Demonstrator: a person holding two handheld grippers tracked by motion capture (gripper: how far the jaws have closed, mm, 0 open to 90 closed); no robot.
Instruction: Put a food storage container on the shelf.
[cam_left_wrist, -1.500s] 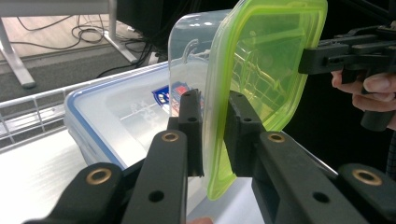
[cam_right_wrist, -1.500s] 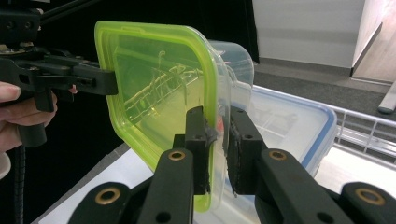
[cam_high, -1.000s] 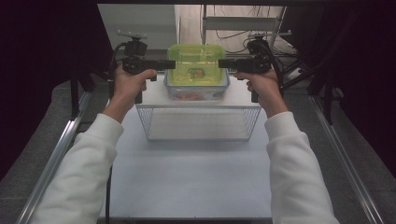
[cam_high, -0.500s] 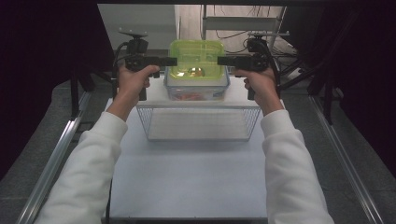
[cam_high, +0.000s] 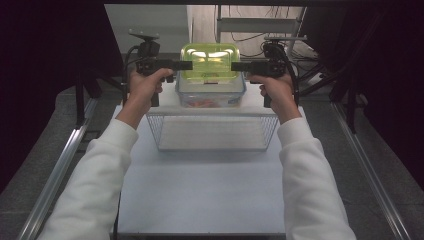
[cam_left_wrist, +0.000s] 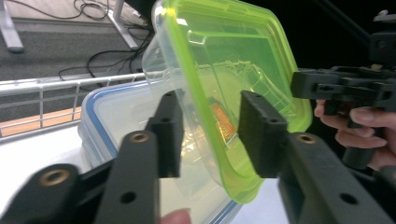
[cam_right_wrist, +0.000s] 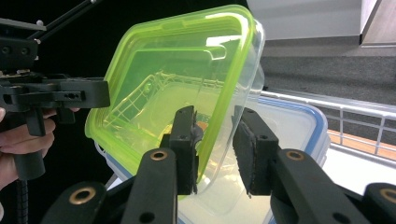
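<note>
A clear box with a lime-green lid (cam_high: 210, 61) rests on a clear box with a blue-rimmed lid (cam_high: 210, 92) at the far end of the table. My left gripper (cam_high: 189, 65) reaches its left side and my right gripper (cam_high: 234, 66) its right side. In the left gripper view the green rim (cam_left_wrist: 205, 116) runs between my jaws (cam_left_wrist: 212, 126), with a gap to the right pad. In the right gripper view the rim (cam_right_wrist: 224, 107) also passes between the jaws (cam_right_wrist: 217, 140), clear of the right pad. Both pairs of jaws have just been opening and stand open around the rim.
A white wire basket (cam_high: 210, 134) stands on the white table (cam_high: 200, 200) just in front of the stacked boxes. Metal rails (cam_high: 60, 165) run along both sides. Cables and a desk frame (cam_high: 250, 25) lie behind the table.
Both grippers' jaws have spread apart from the green-lidded box's edges. The hands and the box stay in nearly the same place.
</note>
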